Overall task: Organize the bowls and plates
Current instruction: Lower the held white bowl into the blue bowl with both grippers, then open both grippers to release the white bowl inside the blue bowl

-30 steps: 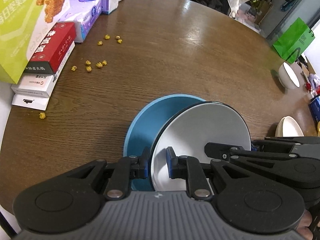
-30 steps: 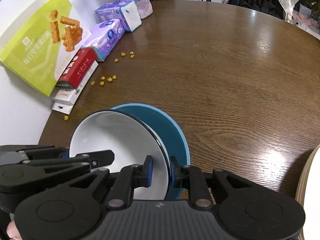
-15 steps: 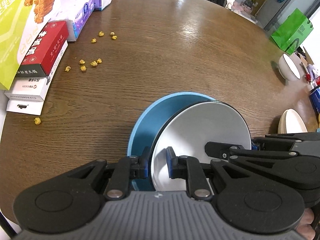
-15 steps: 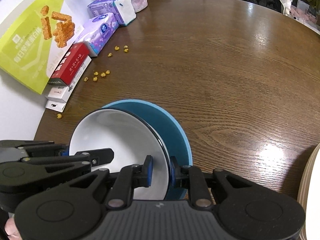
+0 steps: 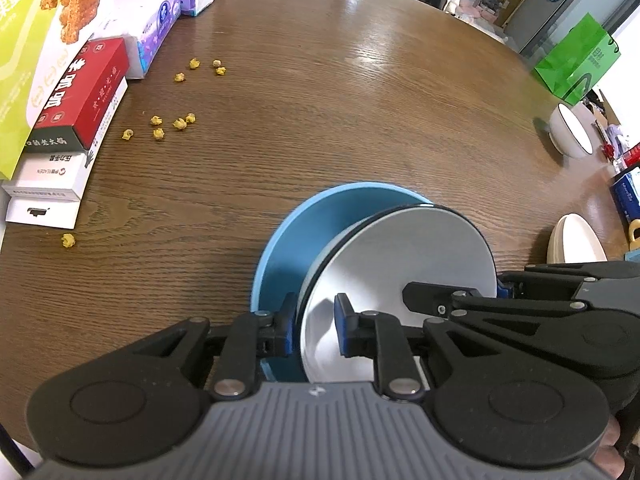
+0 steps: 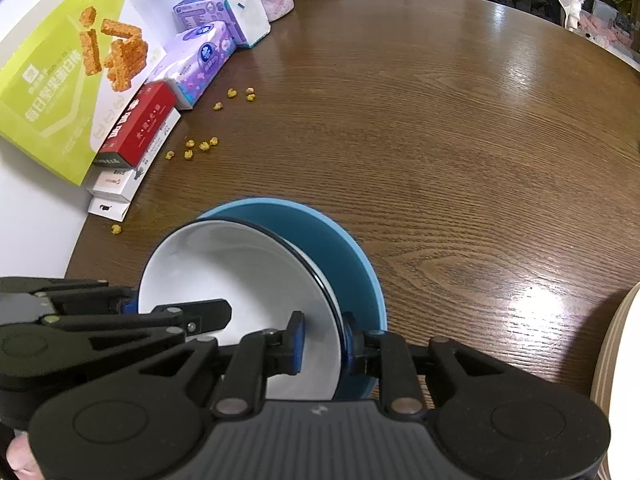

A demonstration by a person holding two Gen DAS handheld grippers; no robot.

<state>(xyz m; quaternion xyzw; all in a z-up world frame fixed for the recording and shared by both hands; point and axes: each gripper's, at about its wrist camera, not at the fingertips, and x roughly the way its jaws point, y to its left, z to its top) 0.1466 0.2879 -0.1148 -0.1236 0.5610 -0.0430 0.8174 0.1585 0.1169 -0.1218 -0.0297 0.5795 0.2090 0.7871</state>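
A white bowl with a black rim [image 5: 404, 256] leans tilted inside a wider blue dish [image 5: 292, 248] that rests on the brown round table [image 5: 360, 120]. My left gripper [image 5: 314, 320] is shut on the white bowl's near-left rim, one pad inside and one outside. In the right wrist view the white bowl [image 6: 236, 272] sits over the blue dish [image 6: 344, 248]. My right gripper [image 6: 323, 336] straddles the bowl's right rim, pads on the wall, and its jaws are opening slightly.
Boxes and tissue packs [image 5: 80, 92] line the table's left edge, with yellow crumbs [image 5: 176, 122] scattered beside them. Another white bowl [image 5: 568, 136] and a green bag [image 5: 576, 60] stand far right. Stacked cream plates [image 5: 576, 240] lie near right.
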